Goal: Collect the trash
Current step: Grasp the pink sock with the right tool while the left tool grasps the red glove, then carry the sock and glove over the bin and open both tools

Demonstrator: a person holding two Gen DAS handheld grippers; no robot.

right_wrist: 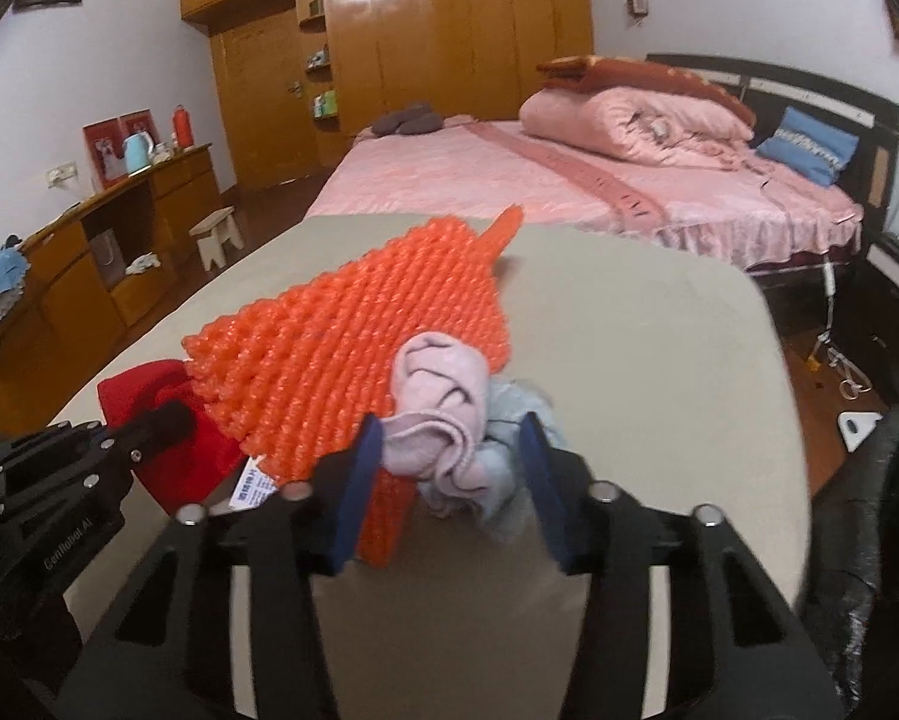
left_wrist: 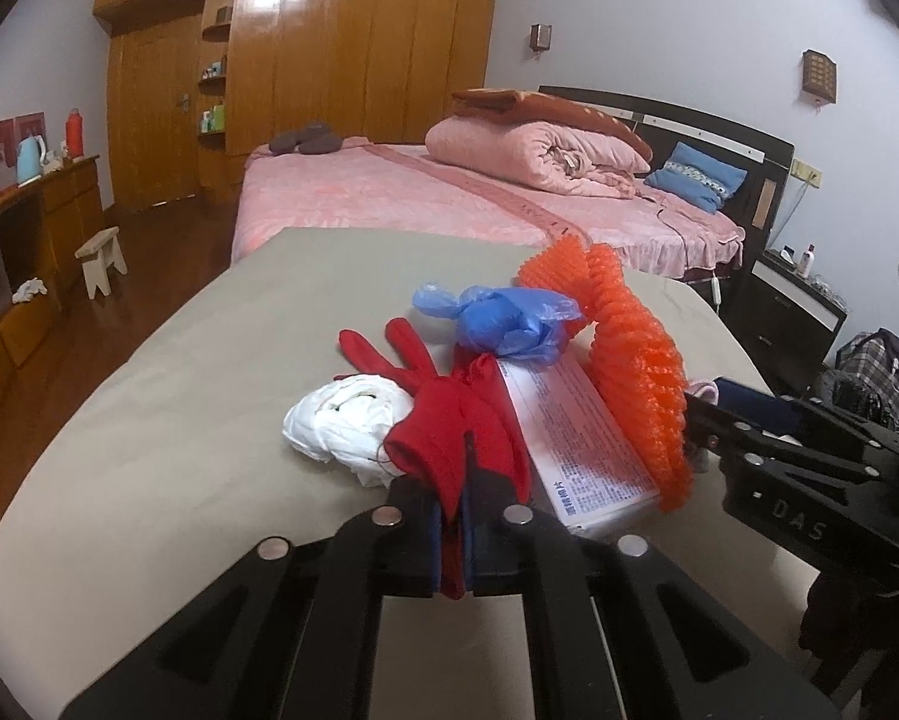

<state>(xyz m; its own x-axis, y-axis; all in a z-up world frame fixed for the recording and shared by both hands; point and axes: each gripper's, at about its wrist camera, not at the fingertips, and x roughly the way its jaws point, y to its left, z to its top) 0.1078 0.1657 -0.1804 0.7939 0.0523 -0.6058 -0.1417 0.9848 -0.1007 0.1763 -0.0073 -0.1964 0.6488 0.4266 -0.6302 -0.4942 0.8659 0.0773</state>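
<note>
The left wrist view shows the whole pile on the grey table point(left_wrist: 149, 420): a white wad point(left_wrist: 344, 426), a red glove point(left_wrist: 449, 420), a blue bag point(left_wrist: 503, 324), a printed packet point(left_wrist: 581, 438) and an orange net point(left_wrist: 635, 360). The glove overlaps the wad and the packet; the net lies along the packet's far side, and the bag sits at the packet's far end, against the net. The right gripper point(left_wrist: 698, 405) reaches in from the right edge, its tips behind the net.

The right wrist view shows what the net hides there: a bundle of 2 cloths point(right_wrist: 449, 438), 1 pink and 1 pale blue, lying just beside the net point(right_wrist: 353, 330) on the table point(right_wrist: 629, 360). The wad and bag are out of this view; only a corner of the packet point(right_wrist: 251, 489) peeks out under the net. The glove point(right_wrist: 167, 420) shows at left with the left gripper point(right_wrist: 173, 417) on it.

Left gripper point(left_wrist: 452, 540): jaws pinched nearly together on the glove's cuff, red fabric squeezed between the blue pads.

Right gripper point(right_wrist: 449, 480): jaws partly open, flanking the bundle. The pads stand right against the cloth on both sides; whether they press it I cannot tell.
</note>
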